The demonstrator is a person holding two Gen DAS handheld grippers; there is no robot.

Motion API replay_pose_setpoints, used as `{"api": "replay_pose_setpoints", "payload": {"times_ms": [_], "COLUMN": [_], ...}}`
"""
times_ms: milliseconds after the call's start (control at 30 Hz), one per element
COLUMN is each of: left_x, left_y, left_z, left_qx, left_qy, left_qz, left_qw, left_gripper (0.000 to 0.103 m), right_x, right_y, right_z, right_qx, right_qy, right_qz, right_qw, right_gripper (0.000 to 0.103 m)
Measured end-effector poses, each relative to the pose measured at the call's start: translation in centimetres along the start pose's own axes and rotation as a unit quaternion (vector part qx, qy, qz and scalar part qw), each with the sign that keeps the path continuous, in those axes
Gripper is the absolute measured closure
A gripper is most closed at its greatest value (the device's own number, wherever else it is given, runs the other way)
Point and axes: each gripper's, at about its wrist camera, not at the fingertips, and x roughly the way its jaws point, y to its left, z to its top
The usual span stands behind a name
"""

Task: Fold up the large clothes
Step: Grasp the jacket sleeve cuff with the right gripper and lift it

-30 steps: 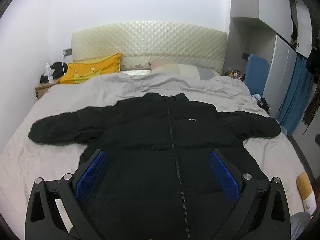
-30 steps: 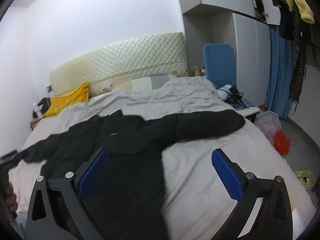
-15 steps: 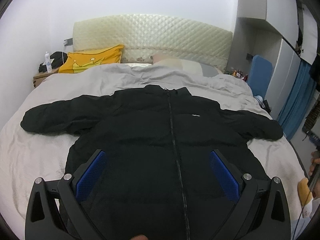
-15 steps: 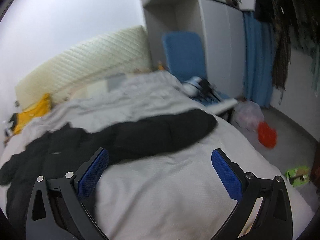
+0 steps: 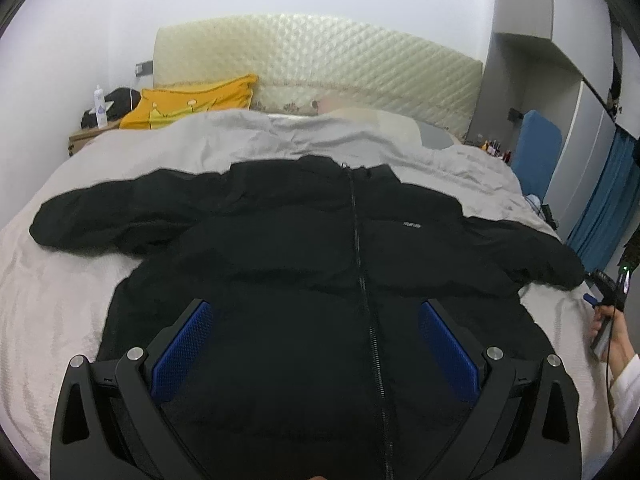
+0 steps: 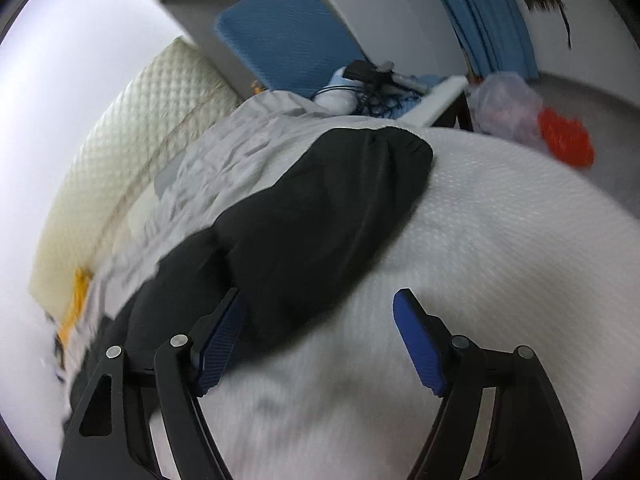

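One black jacket spread on bed, yellow pillow beyond

One black jacket, one yellow pillow, two tools

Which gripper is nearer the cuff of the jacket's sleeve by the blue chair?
Right. The right gripper is open, just short of that sleeve, jaws closing with nothing gripped. The left gripper hangs open over the jacket front.
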Motion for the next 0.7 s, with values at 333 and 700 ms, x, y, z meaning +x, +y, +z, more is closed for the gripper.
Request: {"api": "replay_pose_setpoints", "payload": {"times_ms": [333,700], "left_x": [5.9,8.3], "left_y": [0.5,0.6], "left_z": [-0.9,-1.6], "left_qx": [-0.008,0.001], "left_qy": [0.042,0.063], "left_qz": [0.016,0.032], "left_qw": [0.9990,0.9975], "left_gripper": [0.000,0.000], "right_x": [6.9,7.4], "right_y": [-2.1,-0.4], "right_z": [4.9,6.4], "right_qx": [0.064,0.031], "right_qy": [-0.043,-0.069], "right_qz": [0.034,0.031], "right_qw": [0.996,0.997], "right_gripper": [0.044,0.095]}}
